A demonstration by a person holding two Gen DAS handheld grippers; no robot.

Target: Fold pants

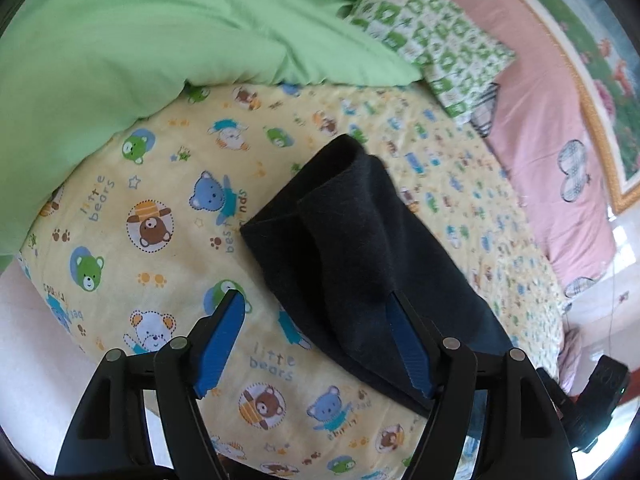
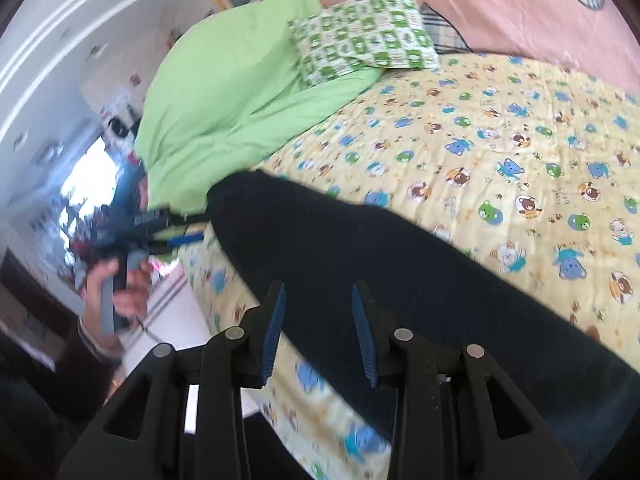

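The dark navy pants (image 1: 360,248) lie on a yellow bear-print sheet (image 1: 160,220), their far end folded over itself. My left gripper (image 1: 314,300) is open just above the sheet, its right finger over the pants' edge, holding nothing. In the right wrist view the pants (image 2: 400,264) stretch across the sheet (image 2: 500,140) near the bed's edge. My right gripper (image 2: 318,292) is open above them, holding nothing. The left gripper (image 2: 188,236) and the hand holding it show at the left there.
A green duvet (image 1: 160,32) is heaped at the head of the bed, with a green-checked pillow (image 1: 432,32) beside it. A pink sheet (image 1: 552,152) covers the bed's far side. White floor (image 1: 24,340) lies past the bed edge.
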